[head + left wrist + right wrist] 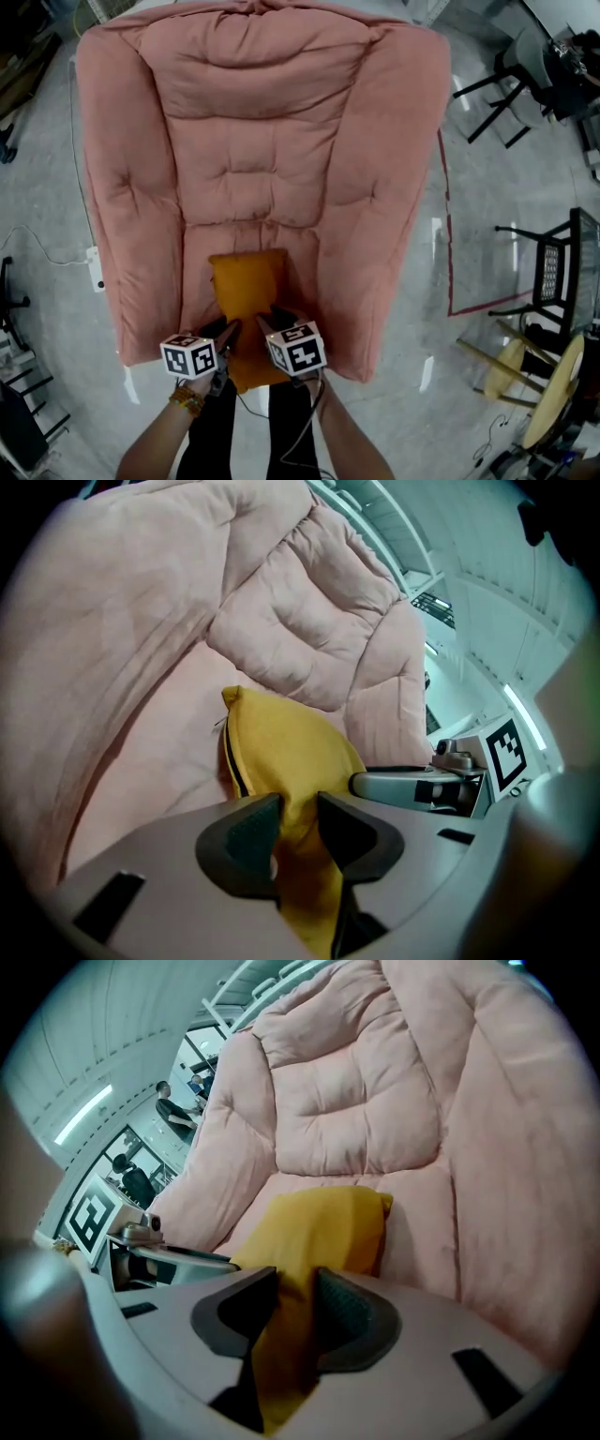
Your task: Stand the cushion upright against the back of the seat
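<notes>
An orange-yellow cushion (pixel 248 286) lies flat on the seat of a large pink padded armchair (pixel 253 141), its far edge toward the seat back (pixel 246 183). My left gripper (pixel 228 336) and right gripper (pixel 272 323) sit side by side at the cushion's near edge. In the left gripper view the left gripper (pixel 298 822) pinches a fold of the cushion (pixel 291 752) between its dark pads. In the right gripper view the right gripper (pixel 295 1302) is likewise shut on the cushion (pixel 319 1222). The cushion's near corners are hidden under the grippers.
The armchair's thick padded arms (pixel 375 216) rise on both sides of the seat. A red tape line (pixel 448 244) marks the floor at right, near black chairs (pixel 553 272). A white power strip with cable (pixel 94 267) lies at left. People (pixel 173 1110) stand far off.
</notes>
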The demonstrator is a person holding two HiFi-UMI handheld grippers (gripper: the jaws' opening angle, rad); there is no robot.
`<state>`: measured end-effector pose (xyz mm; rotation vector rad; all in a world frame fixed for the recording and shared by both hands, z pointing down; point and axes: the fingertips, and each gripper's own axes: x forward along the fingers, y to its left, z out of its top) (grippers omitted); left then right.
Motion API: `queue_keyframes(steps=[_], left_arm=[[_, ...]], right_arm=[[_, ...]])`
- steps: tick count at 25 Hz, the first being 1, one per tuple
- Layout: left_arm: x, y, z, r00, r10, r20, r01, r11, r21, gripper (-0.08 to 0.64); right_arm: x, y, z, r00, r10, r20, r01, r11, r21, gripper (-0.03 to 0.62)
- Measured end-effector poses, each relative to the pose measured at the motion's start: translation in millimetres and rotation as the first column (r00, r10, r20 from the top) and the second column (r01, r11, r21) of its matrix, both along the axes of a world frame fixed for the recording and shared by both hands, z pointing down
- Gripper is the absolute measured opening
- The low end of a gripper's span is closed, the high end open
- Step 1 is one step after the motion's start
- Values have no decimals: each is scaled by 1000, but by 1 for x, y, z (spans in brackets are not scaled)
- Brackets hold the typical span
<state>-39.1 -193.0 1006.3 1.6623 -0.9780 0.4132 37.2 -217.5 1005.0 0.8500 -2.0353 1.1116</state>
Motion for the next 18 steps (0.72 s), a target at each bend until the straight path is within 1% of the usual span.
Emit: queue_keyframes(steps=[3, 9, 13, 18], left_arm=[[-2, 0, -8, 1000, 20, 9, -20, 1000, 10, 117], [-6, -13, -28, 995, 82, 59, -85, 995, 58, 96], [-13, -29, -40, 992, 87, 87, -95, 991, 93, 80], [-19, -54, -54, 986, 90, 139, -110, 983, 144, 63]], right_arm=[[-2, 0, -11, 1000, -1, -9, 1, 999, 39, 126], [-3, -8, -31, 999, 27, -26, -24, 995, 94, 120], [-7, -19, -40, 999, 43, -29, -39, 992, 118, 117], [-14, -43, -61, 999, 33, -35, -27, 987, 157, 106]])
